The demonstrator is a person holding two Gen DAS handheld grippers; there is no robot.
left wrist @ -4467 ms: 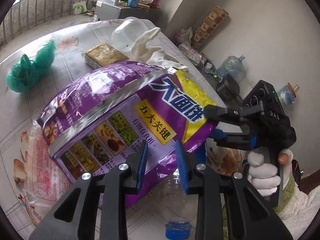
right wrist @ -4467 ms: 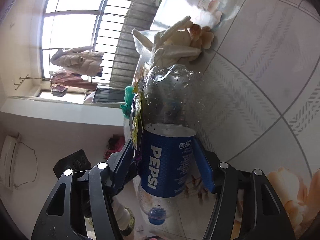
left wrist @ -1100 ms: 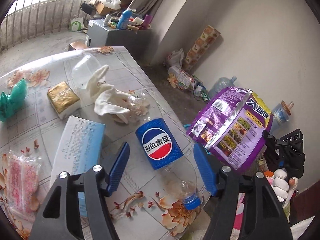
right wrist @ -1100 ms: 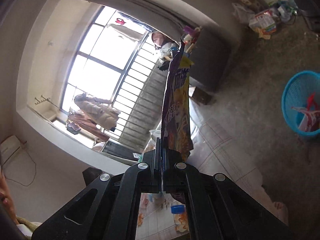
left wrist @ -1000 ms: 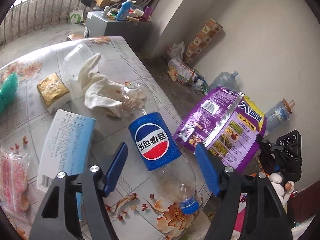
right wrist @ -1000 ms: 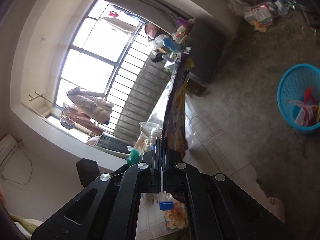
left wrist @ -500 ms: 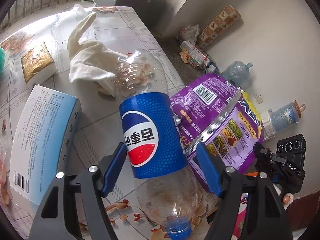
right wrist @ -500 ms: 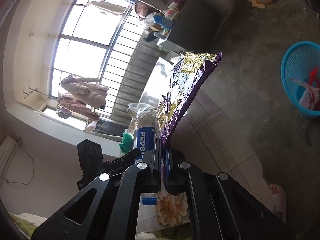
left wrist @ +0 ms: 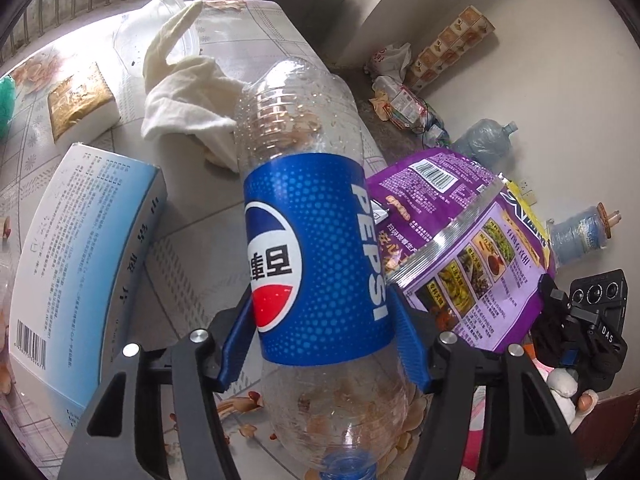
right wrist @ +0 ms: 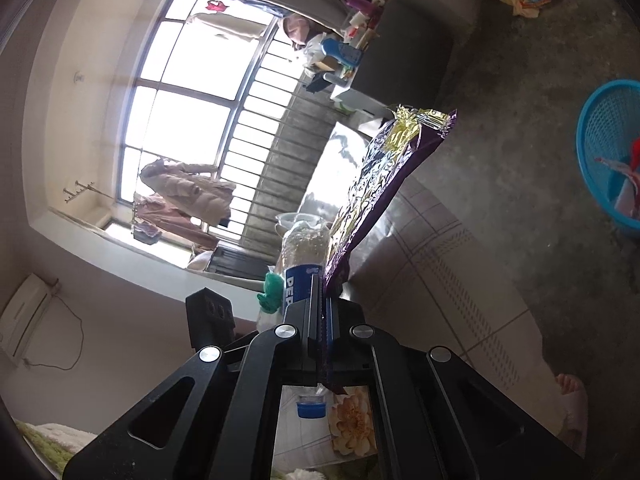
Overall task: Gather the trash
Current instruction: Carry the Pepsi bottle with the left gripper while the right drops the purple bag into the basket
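The empty bottle [left wrist: 316, 264] lies on the table [left wrist: 188, 236] between the left gripper's [left wrist: 320, 340] spread fingers, touching both pads but not visibly squeezed. The right gripper [right wrist: 323, 320] pinches the purple wrapper [right wrist: 384, 184]. Next: clamp, lift, carry both to the blue basket [right wrist: 600, 148].

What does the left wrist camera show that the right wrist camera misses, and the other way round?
Only the left wrist view shows the blue box, the white cloth and the left gripper straddling the bottle. Only the right wrist view shows the blue basket on the floor and the window. Both show the Pepsi bottle and the purple snack bag, pinched by the right gripper.
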